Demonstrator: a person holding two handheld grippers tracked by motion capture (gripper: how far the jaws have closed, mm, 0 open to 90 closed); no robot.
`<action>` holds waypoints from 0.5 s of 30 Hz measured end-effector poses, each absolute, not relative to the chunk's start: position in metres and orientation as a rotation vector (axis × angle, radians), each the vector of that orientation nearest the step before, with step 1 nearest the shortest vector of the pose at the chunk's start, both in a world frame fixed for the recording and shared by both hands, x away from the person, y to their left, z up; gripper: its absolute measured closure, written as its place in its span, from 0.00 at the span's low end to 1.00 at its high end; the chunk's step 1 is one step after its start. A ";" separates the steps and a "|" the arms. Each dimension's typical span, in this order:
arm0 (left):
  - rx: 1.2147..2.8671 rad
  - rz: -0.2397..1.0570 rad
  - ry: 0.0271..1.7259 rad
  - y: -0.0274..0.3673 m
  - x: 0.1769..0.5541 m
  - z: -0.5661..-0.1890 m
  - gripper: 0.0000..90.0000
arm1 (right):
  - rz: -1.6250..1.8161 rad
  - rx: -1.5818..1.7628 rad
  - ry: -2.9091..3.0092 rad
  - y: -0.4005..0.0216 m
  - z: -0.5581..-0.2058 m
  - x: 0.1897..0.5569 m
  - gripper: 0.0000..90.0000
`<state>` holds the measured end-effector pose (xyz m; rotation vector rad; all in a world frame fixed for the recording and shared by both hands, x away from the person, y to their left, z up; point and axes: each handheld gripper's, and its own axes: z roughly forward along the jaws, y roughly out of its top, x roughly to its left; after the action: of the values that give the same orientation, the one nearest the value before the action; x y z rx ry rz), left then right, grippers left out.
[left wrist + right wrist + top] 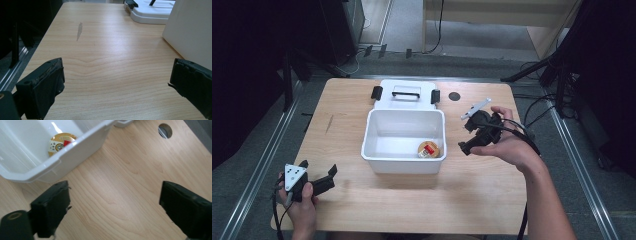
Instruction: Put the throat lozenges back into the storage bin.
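Observation:
A white plastic bin [367, 135] stands in the middle of the wooden table. A round gold tin with a red and white label [428, 149] lies in its near right corner. My right gripper [466, 136] hovers just right of the bin, open, with nothing between its jaws. The right gripper view looks down past the open gripper [115, 200] at bare wood, with the bin's rim [75, 147] and the tin [61, 143] at the upper left. My left gripper [318, 167] rests near the table's front left corner, open and empty [117, 75].
The bin's white lid [404, 95] with black latches and handle lies flat behind the bin, also in the left gripper view [152, 12]. A round cable hole [454, 96] sits at the back right. A pale scuff mark [79, 31] shows on the left wood.

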<state>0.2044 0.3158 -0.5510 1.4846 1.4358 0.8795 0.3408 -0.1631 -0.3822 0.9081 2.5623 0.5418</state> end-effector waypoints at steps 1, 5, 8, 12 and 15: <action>1.491 0.879 1.434 0.316 0.204 -0.551 0.00 | 0.546 0.926 2.557 -0.167 -0.385 0.341 0.01; 1.489 0.885 1.433 0.315 0.204 -0.551 0.00 | 0.606 0.980 2.511 -0.184 -0.400 0.338 0.00; 1.494 0.883 1.433 0.315 0.204 -0.551 0.00 | 0.663 1.040 2.467 -0.197 -0.411 0.336 0.00; 1.496 0.884 1.429 0.315 0.204 -0.551 0.00 | 0.709 1.128 2.395 -0.214 -0.430 0.331 0.00; 1.495 0.884 1.430 0.315 0.204 -0.551 0.00 | 0.729 1.167 2.344 -0.223 -0.441 0.327 0.00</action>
<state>0.2041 0.3148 -0.5509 1.4945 1.4301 0.8837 0.3272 -0.2226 -0.4411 1.1675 2.3439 0.7292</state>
